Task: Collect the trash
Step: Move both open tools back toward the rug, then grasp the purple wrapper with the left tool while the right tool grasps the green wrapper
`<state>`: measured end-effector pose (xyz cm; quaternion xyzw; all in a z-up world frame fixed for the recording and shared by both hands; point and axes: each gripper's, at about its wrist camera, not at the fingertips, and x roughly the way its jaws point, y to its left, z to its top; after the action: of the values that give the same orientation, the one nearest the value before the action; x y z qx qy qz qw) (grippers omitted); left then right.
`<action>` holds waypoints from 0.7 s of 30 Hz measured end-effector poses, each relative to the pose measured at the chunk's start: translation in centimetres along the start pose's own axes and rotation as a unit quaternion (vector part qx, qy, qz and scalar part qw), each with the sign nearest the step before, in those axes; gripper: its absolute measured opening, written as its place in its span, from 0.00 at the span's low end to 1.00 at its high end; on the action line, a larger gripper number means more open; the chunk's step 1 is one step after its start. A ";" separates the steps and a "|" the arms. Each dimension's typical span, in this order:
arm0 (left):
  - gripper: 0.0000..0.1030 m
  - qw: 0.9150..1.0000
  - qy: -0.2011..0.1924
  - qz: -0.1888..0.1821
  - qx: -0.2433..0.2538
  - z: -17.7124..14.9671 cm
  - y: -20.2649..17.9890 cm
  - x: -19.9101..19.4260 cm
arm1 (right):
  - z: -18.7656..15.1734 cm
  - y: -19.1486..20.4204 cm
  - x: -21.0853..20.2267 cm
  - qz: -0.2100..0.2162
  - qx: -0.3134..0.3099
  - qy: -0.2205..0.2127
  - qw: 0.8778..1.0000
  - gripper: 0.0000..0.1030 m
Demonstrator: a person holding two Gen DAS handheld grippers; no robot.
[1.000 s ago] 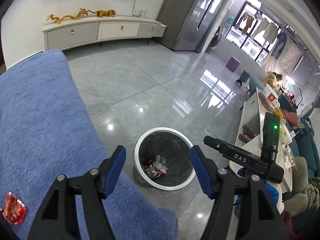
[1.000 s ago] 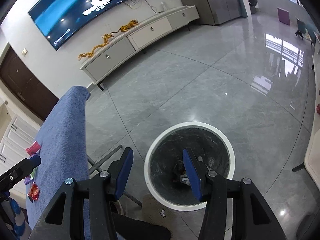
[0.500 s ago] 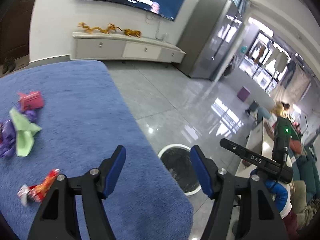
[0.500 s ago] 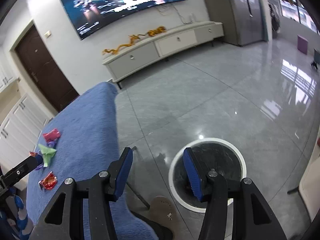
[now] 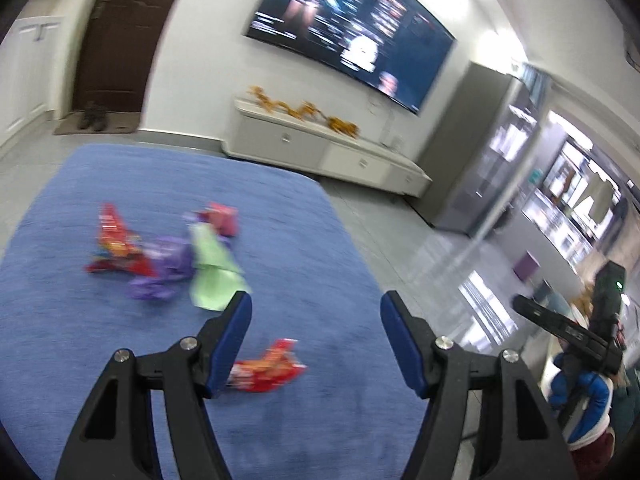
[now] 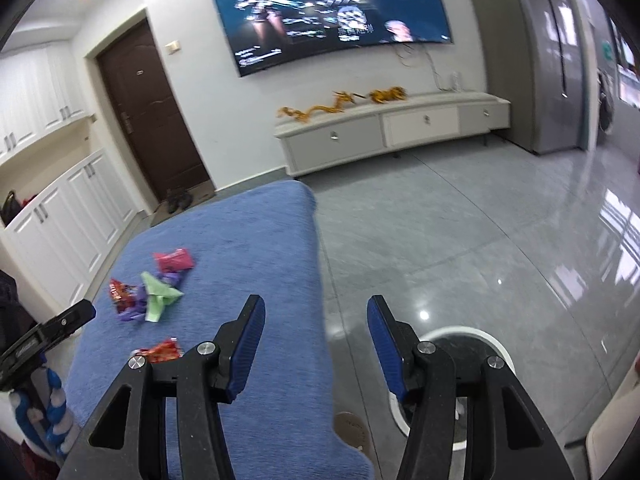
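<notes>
Several crumpled wrappers lie on the blue cloth-covered table (image 5: 304, 240). Closest to me is a red wrapper (image 5: 264, 368), just below and inside my left gripper's left finger. Farther off sits a cluster: a green wrapper (image 5: 212, 268), a purple one (image 5: 160, 268), a red-orange one (image 5: 116, 244) and a pink one (image 5: 220, 218). My left gripper (image 5: 316, 304) hangs open and empty above the cloth. My right gripper (image 6: 316, 308) is open and empty over the table's right edge. The same wrappers show in its view: red (image 6: 160, 352), green (image 6: 158, 294), pink (image 6: 174, 260). The white-rimmed bin (image 6: 460, 331) stands on the floor, partly hidden by its right finger.
Glossy grey floor (image 6: 460, 240) stretches right of the table. A white TV cabinet (image 6: 392, 128) and a wall screen (image 6: 332, 12) stand at the back, and a dark door (image 6: 148, 120) to the left. White cupboards (image 6: 68, 220) line the left wall.
Both views have swung left and up from the bin to the blue table. The wrapper cluster has come into view. Both grippers stay open and empty.
</notes>
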<state>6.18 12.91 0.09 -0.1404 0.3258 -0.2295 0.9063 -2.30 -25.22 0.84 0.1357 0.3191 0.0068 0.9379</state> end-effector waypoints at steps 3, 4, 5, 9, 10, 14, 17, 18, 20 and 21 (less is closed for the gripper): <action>0.63 0.999 -0.013 0.028 -0.020 0.0 3.4 -1.3 | 0.1 1.8 0.2 0.013 -0.017 0.002 1.000 0.50; 0.63 0.999 -0.016 0.040 -0.031 0.0 4.8 -1.7 | 0.0 2.1 0.2 0.015 -0.021 0.003 1.000 0.50; 0.63 0.998 -0.019 0.048 -0.039 -0.1 5.6 -2.0 | -0.1 2.7 0.4 0.019 -0.027 0.005 0.999 0.50; 0.63 0.994 -0.026 0.076 -0.076 -0.6 9.6 -2.7 | -0.1 4.1 1.4 0.031 -0.040 0.016 0.999 0.50; 0.63 0.993 -0.026 0.077 -0.080 -0.8 10.1 -2.7 | -0.1 4.6 1.8 0.034 -0.043 0.019 0.998 0.50; 0.63 0.995 -0.021 0.071 -0.065 -0.8 10.9 -2.1 | -0.1 5.9 3.5 0.056 -0.055 0.035 0.996 0.50; 0.62 0.997 -0.008 0.066 -0.025 -0.4 9.8 -1.0 | -0.3 7.0 5.0 0.086 -0.068 0.051 0.993 0.50; 0.62 0.998 -0.004 0.060 -0.010 -0.1 9.1 -0.4 | -0.5 7.7 5.7 0.097 -0.076 0.059 0.991 0.50; 0.57 0.998 0.005 0.053 0.019 0.4 8.2 0.9 | -0.9 8.5 6.8 0.112 -0.088 0.072 0.987 0.50; 0.55 0.998 0.013 0.054 0.034 0.7 7.8 1.9 | -1.1 8.9 7.3 0.118 -0.092 0.078 0.986 0.50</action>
<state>10.42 18.69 -3.51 -0.0886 0.3368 -0.1932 0.9173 3.54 -15.69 -2.05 0.0842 0.3713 0.1572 0.9112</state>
